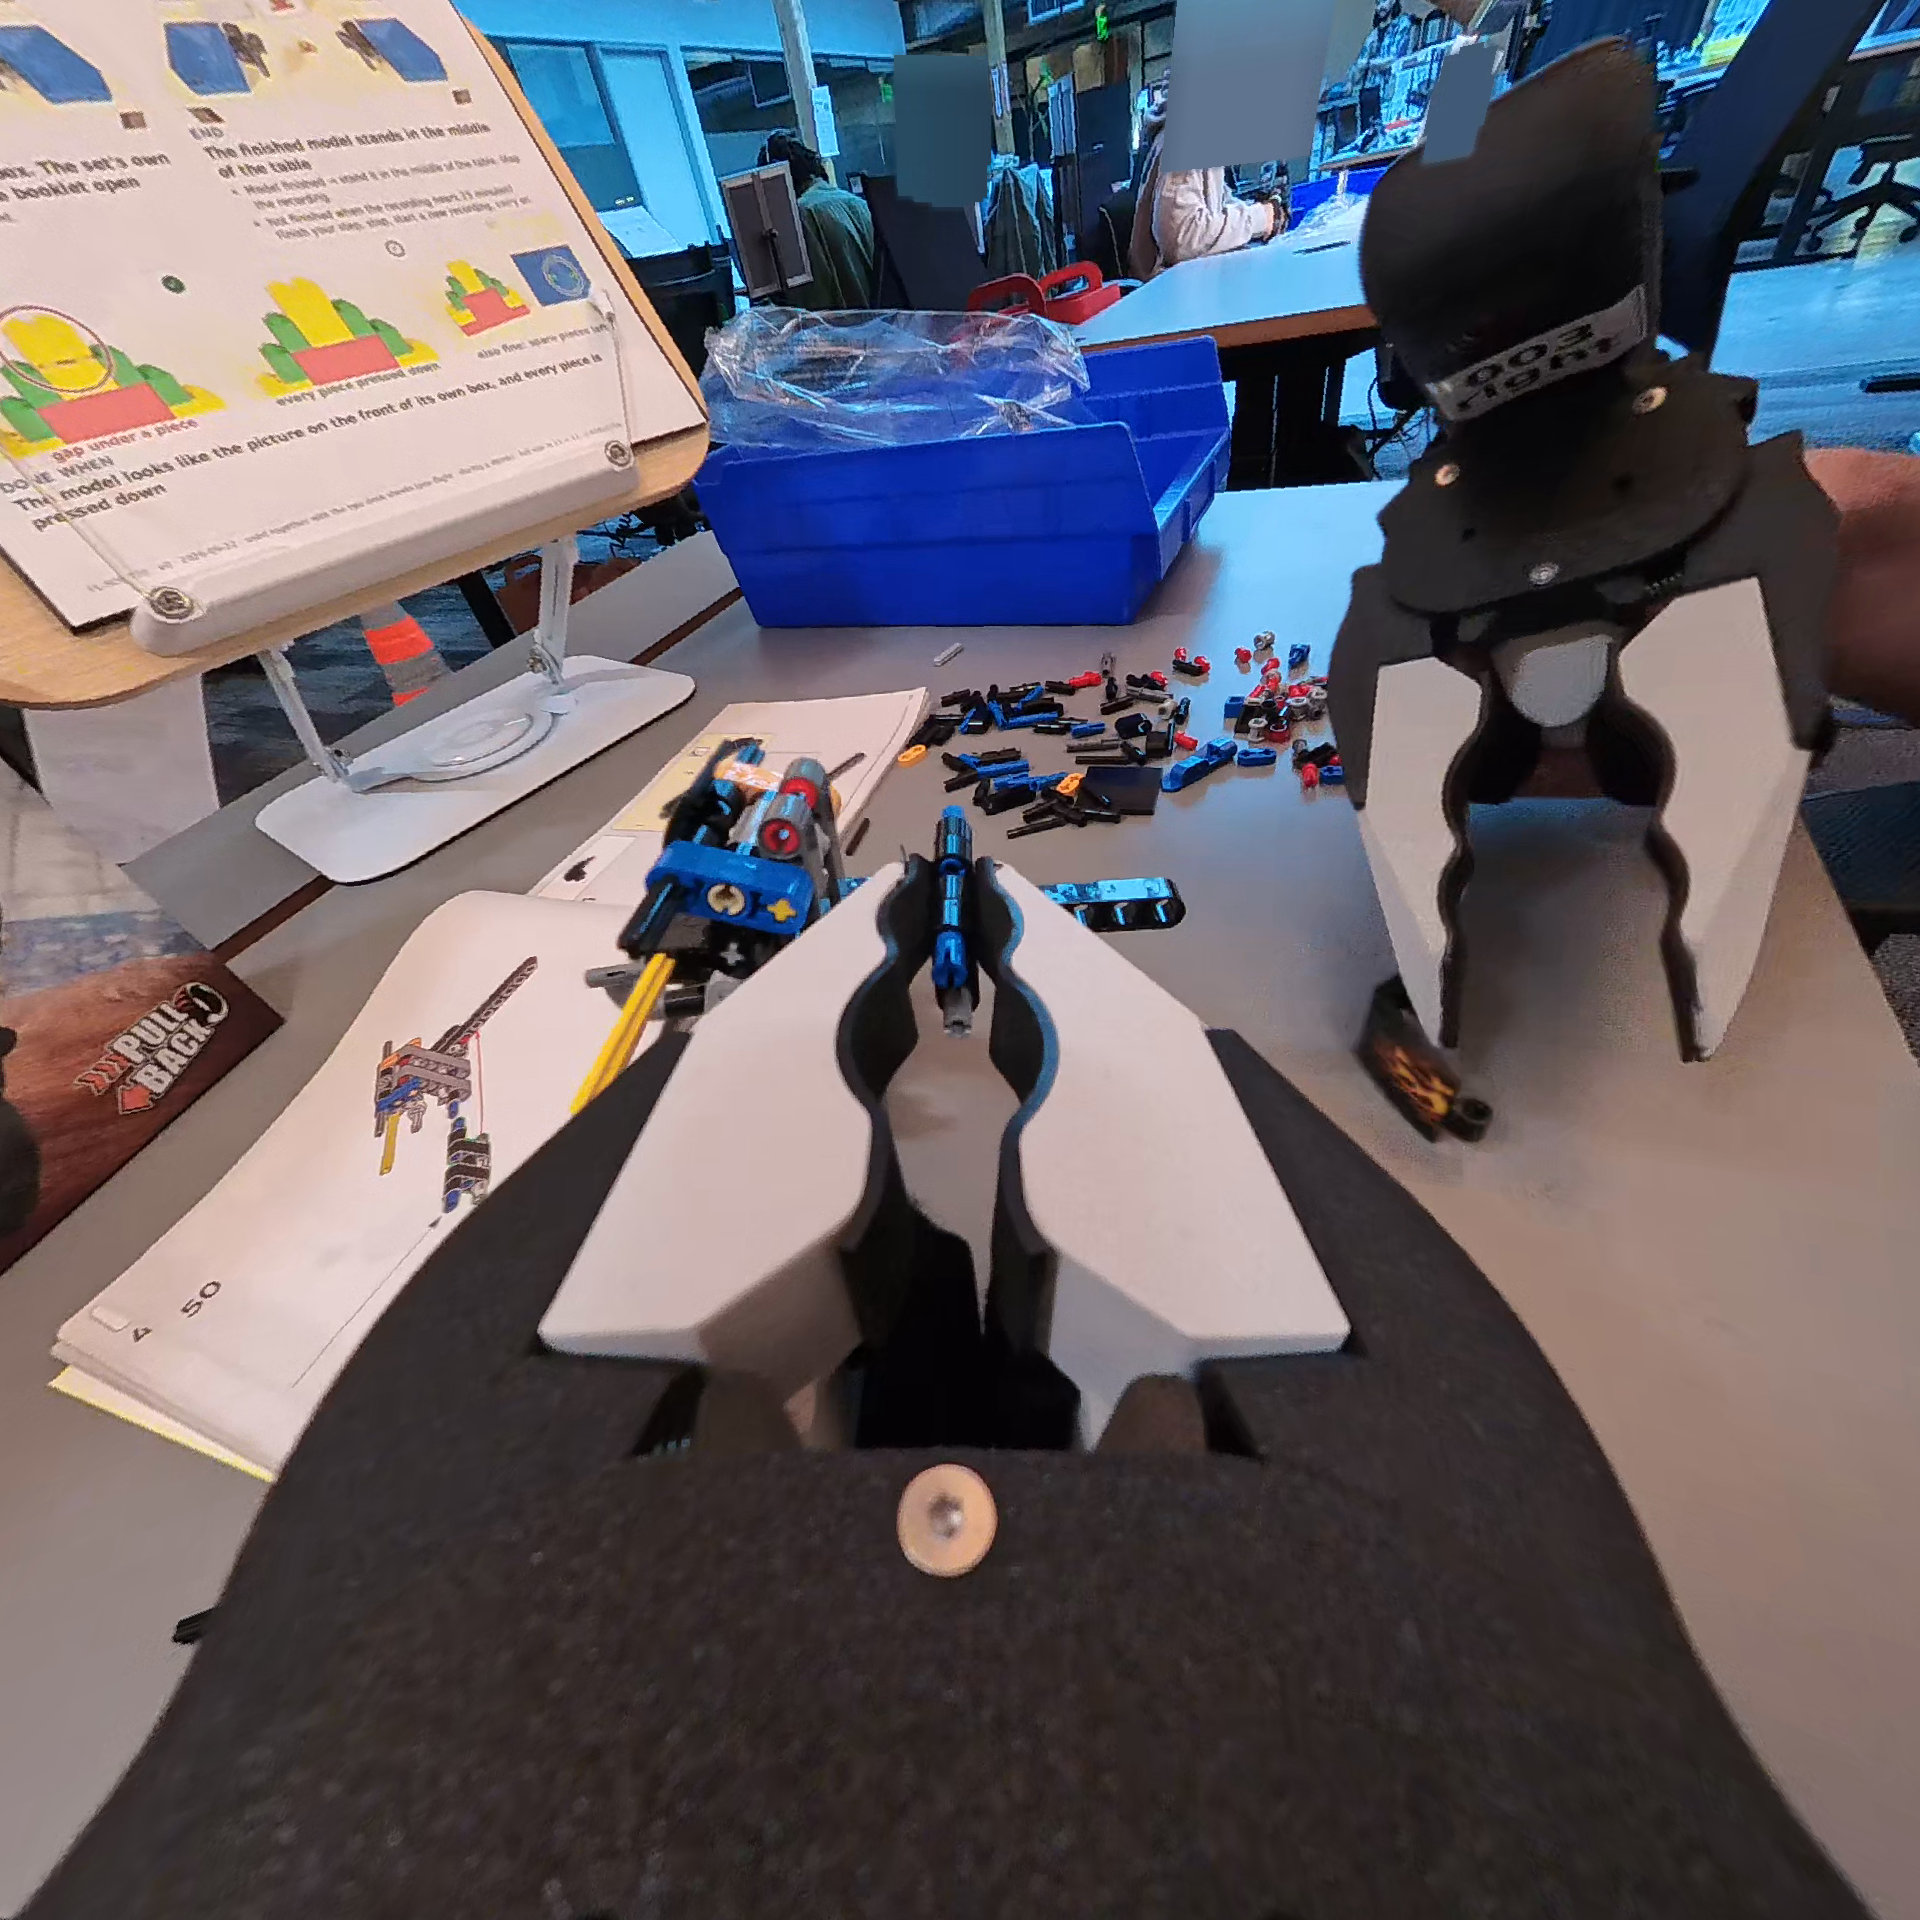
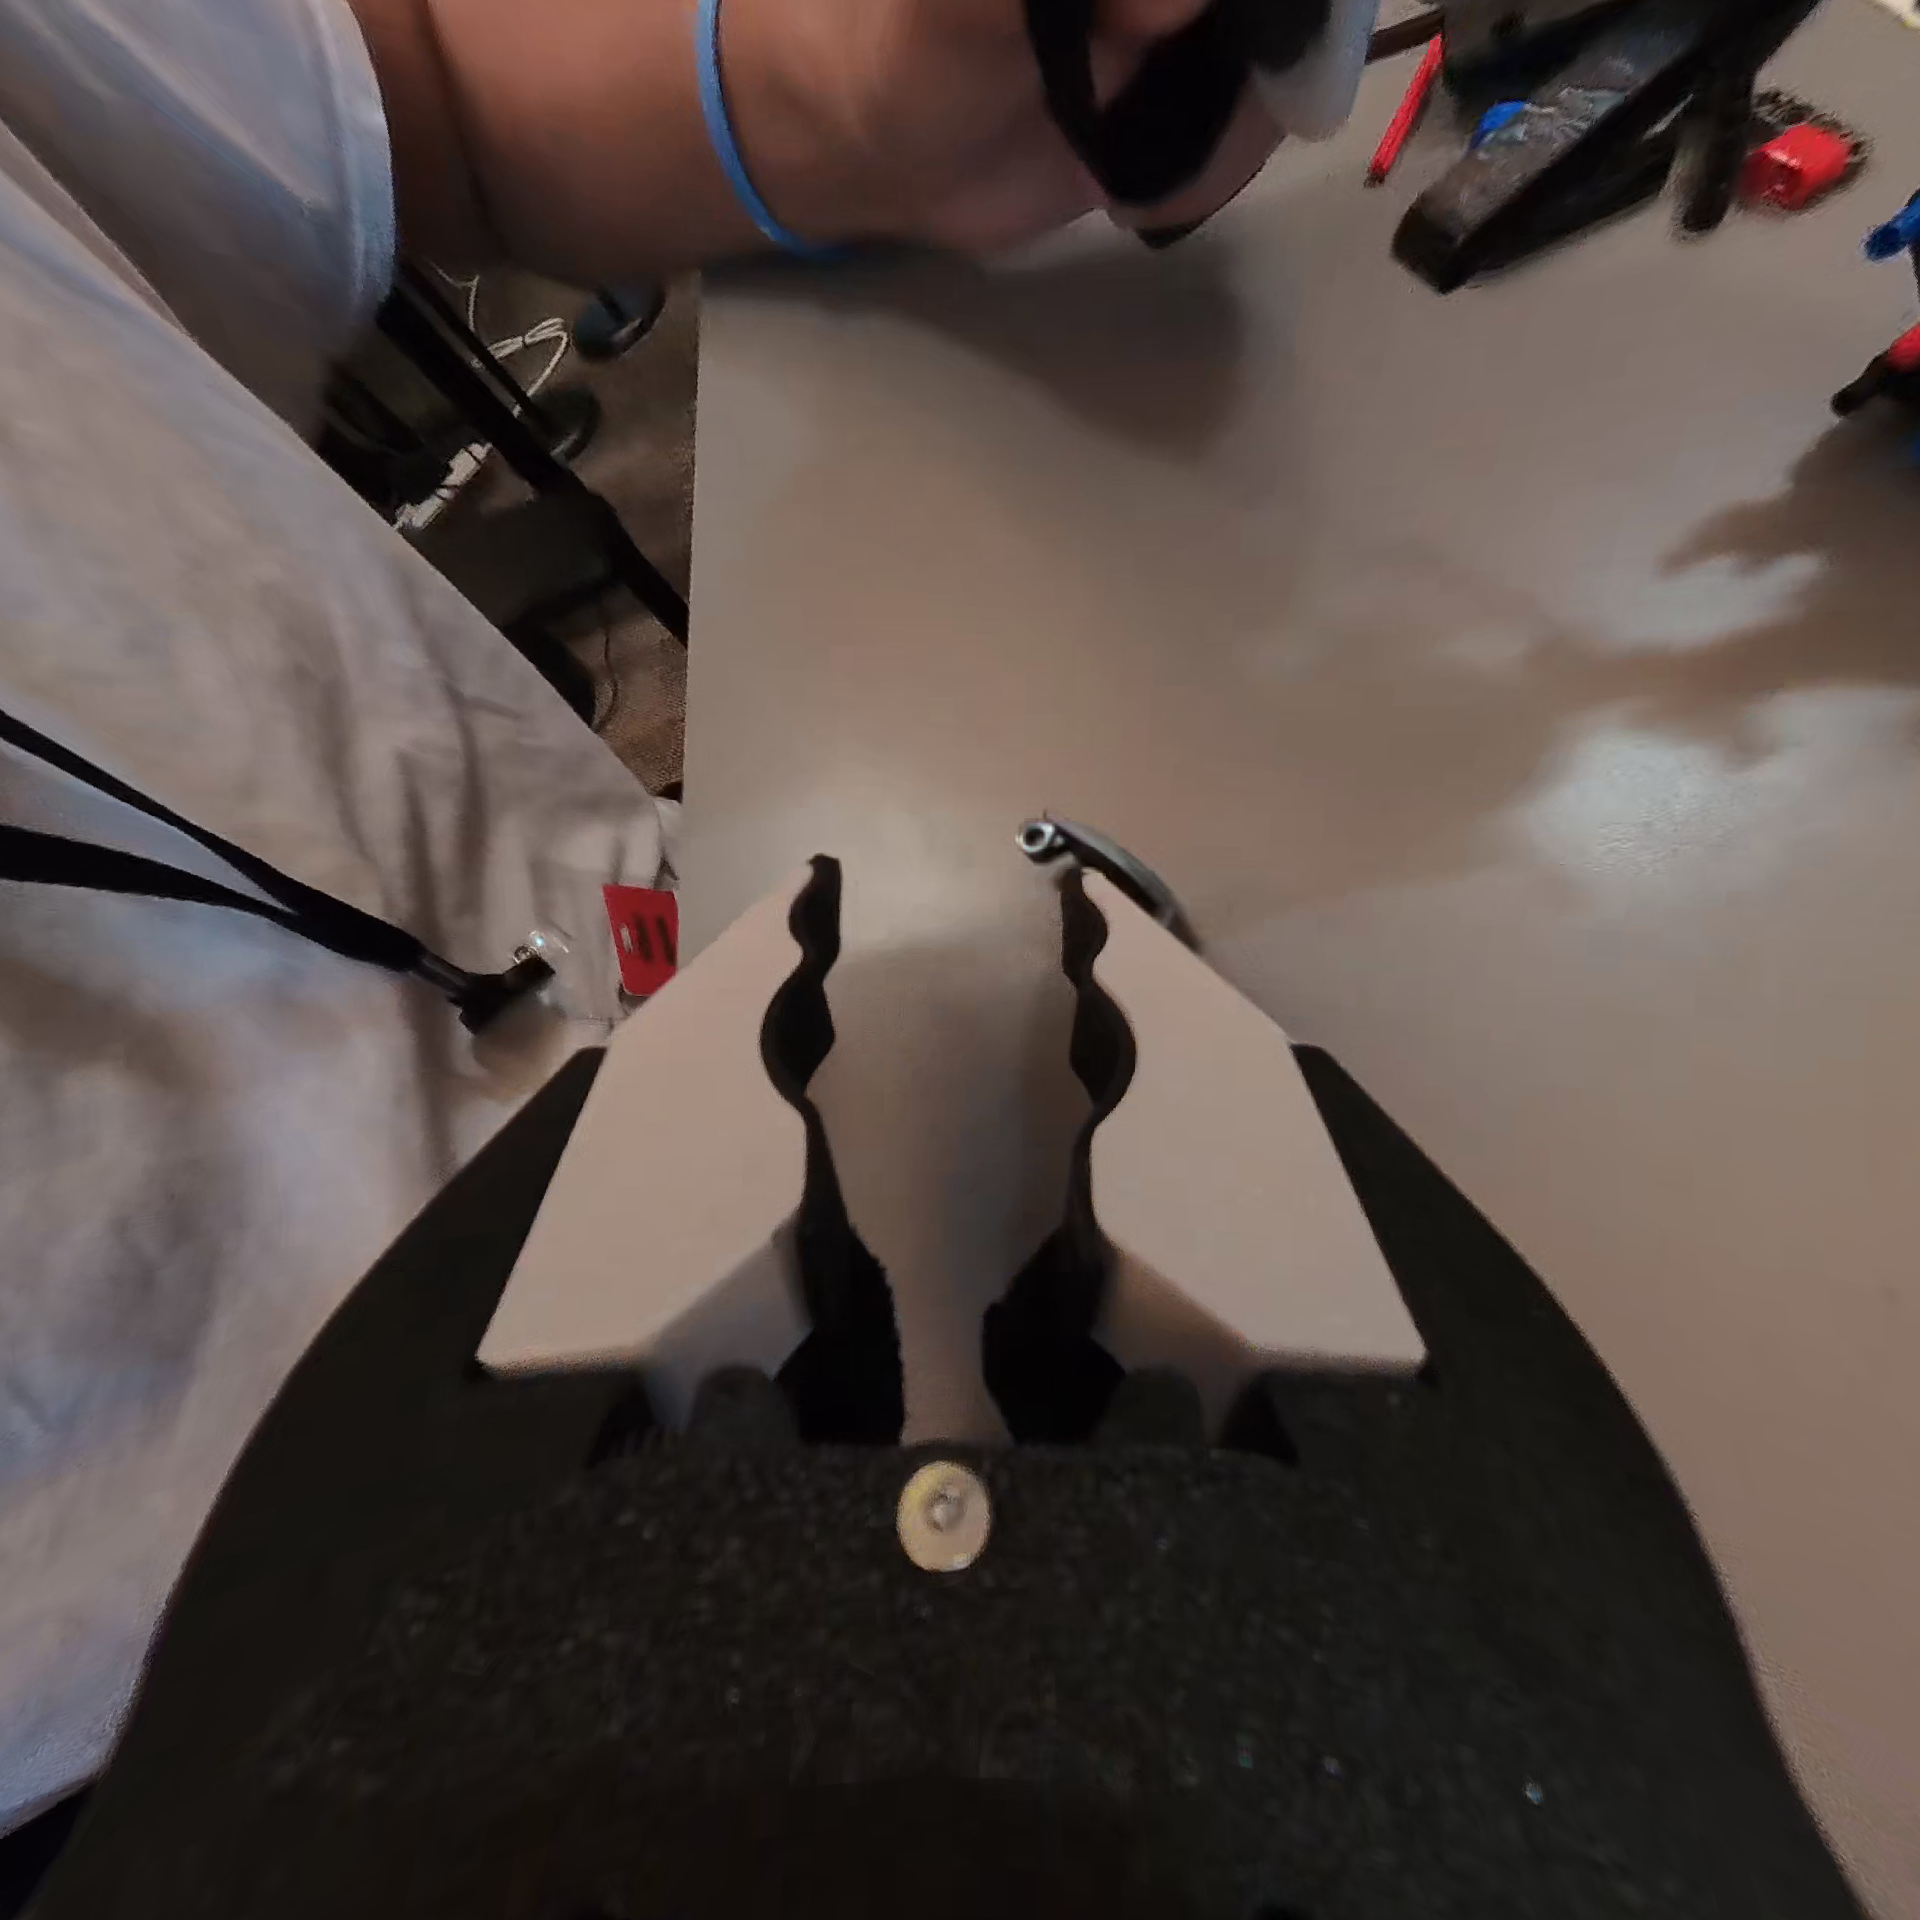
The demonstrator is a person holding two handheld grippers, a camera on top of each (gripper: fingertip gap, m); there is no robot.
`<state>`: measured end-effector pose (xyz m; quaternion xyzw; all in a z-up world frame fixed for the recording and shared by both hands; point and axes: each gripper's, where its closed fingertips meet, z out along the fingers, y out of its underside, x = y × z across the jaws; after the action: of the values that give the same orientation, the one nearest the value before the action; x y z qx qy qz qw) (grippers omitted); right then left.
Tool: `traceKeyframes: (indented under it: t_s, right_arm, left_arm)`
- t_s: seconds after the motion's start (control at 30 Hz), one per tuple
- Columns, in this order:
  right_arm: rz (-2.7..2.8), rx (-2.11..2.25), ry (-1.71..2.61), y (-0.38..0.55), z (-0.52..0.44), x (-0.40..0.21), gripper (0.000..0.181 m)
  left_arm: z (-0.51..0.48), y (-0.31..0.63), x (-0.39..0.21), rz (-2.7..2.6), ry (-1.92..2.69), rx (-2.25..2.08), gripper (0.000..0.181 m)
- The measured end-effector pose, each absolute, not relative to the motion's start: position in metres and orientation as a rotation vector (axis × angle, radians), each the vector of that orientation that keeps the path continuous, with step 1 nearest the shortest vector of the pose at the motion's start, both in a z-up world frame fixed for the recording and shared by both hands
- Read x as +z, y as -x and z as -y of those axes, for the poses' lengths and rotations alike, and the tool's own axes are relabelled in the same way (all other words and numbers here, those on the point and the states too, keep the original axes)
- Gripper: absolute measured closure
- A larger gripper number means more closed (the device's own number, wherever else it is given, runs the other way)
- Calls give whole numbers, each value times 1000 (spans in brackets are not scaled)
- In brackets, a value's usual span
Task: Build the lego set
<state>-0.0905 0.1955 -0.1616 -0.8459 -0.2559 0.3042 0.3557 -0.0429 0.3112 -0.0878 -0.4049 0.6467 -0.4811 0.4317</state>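
My left gripper (image 1: pixel 951 883) is shut on a thin blue, black and grey pin assembly (image 1: pixel 954 935), held lengthwise between the fingers above the table. Just beyond it to the left lies the partly built blue, black and yellow model (image 1: pixel 738 862). My right gripper (image 1: pixel 1569 1039) points down at the table on the right, open and empty; it also shows in the right wrist view (image 2: pixel 948 878). A black panel piece with a flame print (image 1: pixel 1418 1075) lies against the outside of one finger. In the right wrist view it shows as a dark curved piece (image 2: pixel 1101 862).
Several loose small pieces (image 1: pixel 1122 738) are spread behind the grippers, with a black beam (image 1: pixel 1122 899) nearer. An open instruction booklet (image 1: pixel 343 1143) lies left. A blue bin (image 1: pixel 966 499) and a sheet on a stand (image 1: pixel 312 260) are at the back. The table edge (image 2: pixel 691 623) is close to the person. There is about 15 centimeters between the tips of the two grippers.
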Motion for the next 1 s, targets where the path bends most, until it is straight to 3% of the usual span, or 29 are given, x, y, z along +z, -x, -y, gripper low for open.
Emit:
traceKeyframes:
  t_s: [0.2, 0.53, 0.63, 0.83, 1.0]
  right_arm:
    - [564, 708, 2198, 56, -193, -146, 147]
    - [590, 439, 2280, 59, -209, -181, 151]
    - [614, 195, 2226, 54, -220, -179, 179]
    - [526, -679, 1897, -3, -258, -111, 180]
    - [592, -892, 1794, -7, -292, -78, 180]
  left_arm:
    - [-309, 44, -87, -1623, 1004, -1200, 176]
    - [-303, 44, -93, -1660, 992, -1187, 176]
    - [-304, 43, -95, -1663, 1007, -1179, 176]
    - [-299, 43, -94, -1655, 1044, -1228, 176]
    - [-291, 45, -96, -1682, 1037, -1252, 176]
